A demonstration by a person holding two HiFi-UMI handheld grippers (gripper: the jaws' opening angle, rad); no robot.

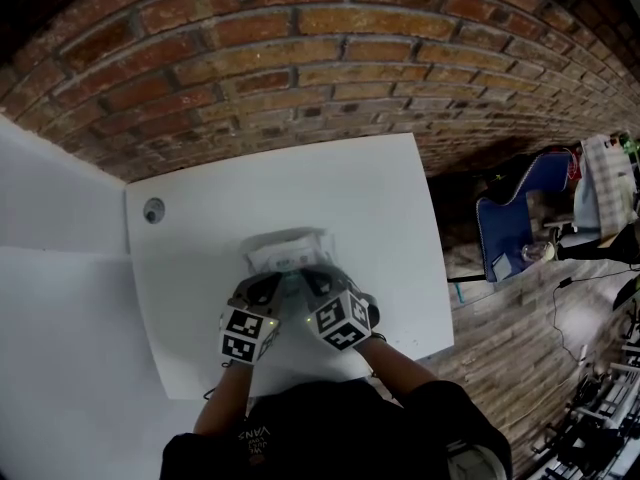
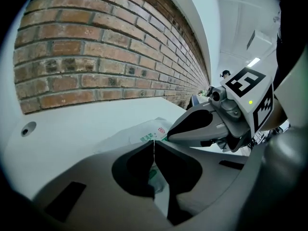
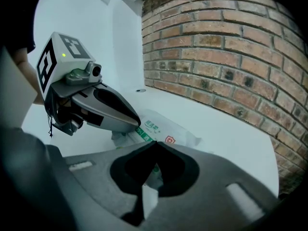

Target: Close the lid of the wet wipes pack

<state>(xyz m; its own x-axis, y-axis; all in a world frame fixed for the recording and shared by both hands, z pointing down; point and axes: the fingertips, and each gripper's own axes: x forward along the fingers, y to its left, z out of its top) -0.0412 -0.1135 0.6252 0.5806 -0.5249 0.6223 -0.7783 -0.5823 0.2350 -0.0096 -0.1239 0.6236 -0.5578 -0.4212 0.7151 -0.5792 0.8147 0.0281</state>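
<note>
**Inspector:** Start with the biggest item.

**Assistant:** Brick wall [image 1: 300, 58] along the far side. In front of it stands a white table [image 1: 380, 198], its far edge against the brick.

**Inspector:** The task's item?

**Assistant:** The wet wipes pack [image 1: 288, 251] lies flat on the table, about midway across and nearer the person's edge than the wall. It has a white wrapper with green print and a small red emblem. Whether its lid is up or down I cannot tell; the tongs cover that end.

**Inspector:** The tongs?

**Assistant:** The left gripper [image 2: 154, 145] has its jaws pressed together, tips meeting in a thin line, with the pack directly beneath them. The right gripper [image 3: 155, 144] is the same: tips met, over the pack's near end. The two sit side by side, close together, both noses down on the wrapper.

**Inspector:** Anything smaller?

**Assistant:** One round hole [image 1: 153, 210] in the table's far left corner, well apart from the pack.
</note>
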